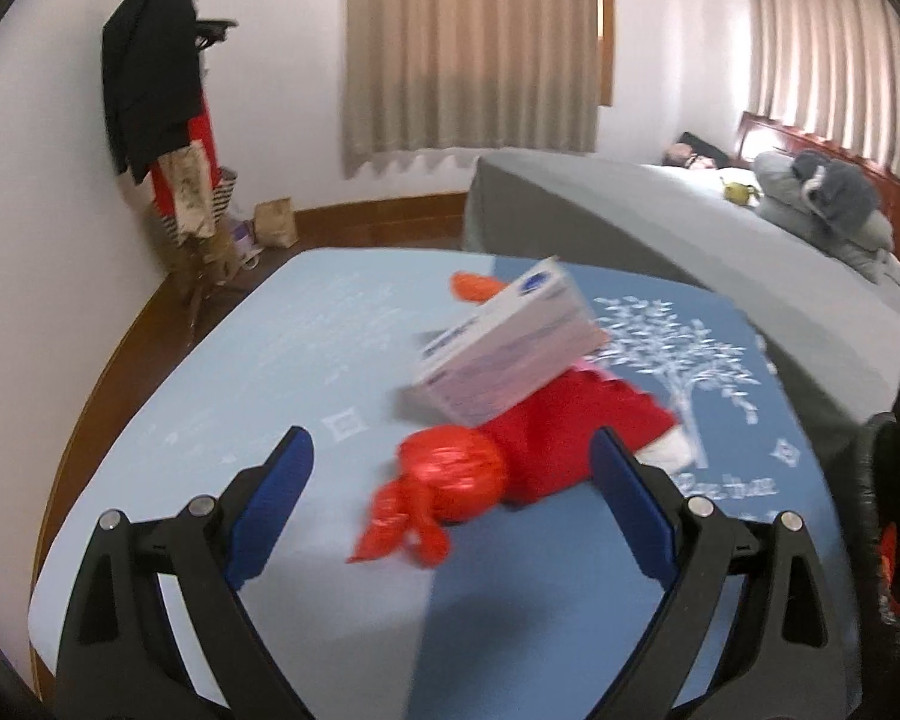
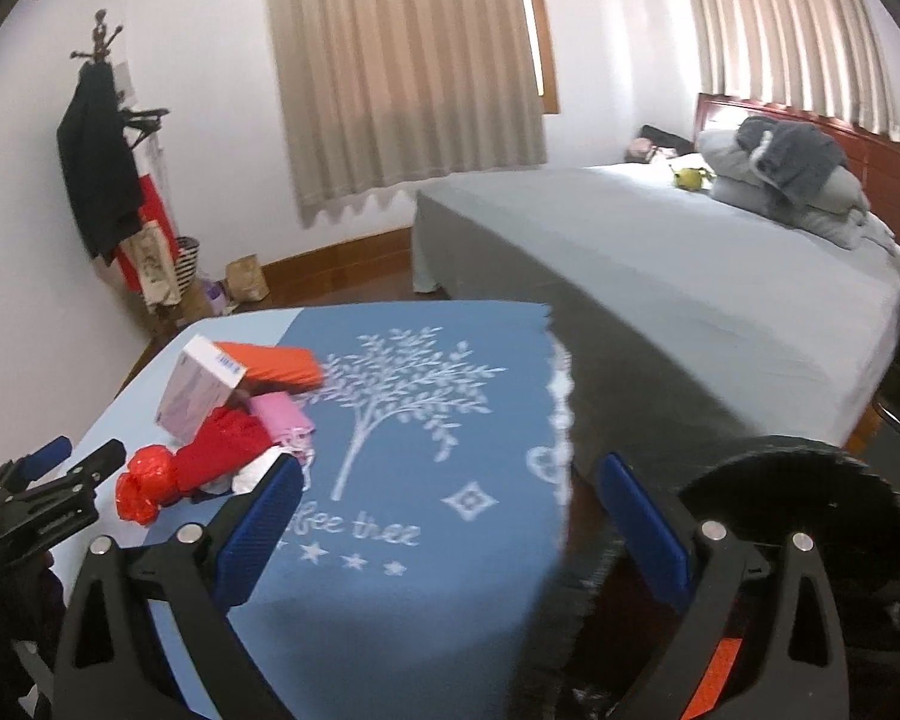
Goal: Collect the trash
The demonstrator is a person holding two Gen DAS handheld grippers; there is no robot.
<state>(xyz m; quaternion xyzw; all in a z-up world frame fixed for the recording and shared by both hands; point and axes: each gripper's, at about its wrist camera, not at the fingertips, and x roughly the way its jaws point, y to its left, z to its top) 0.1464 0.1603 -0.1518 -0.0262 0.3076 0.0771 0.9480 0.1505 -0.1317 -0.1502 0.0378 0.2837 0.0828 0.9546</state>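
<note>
**Q:** Bedroom, curtains drawn: a blue-clothed worktop [image 1: 210,396] is shown beside a grey bed [image 2: 690,276]. What is counted on it?

**A:** One heap of trash is seen near the cloth's middle: one knotted red plastic bag [image 1: 450,474], one red wrapper [image 1: 576,426], one white carton [image 1: 510,348] tilted on top, one orange pack [image 2: 276,363] and one pink piece [image 2: 279,414]. One black bin [image 2: 810,516] is glimpsed at the right.

**Q:** And the risks?

**A:** Both the left gripper [image 1: 450,510] and the right gripper [image 2: 450,531] are held wide open, nothing grasped. If the bag is pulled, the leaning carton could be toppled; the cloth could be snagged.
</note>
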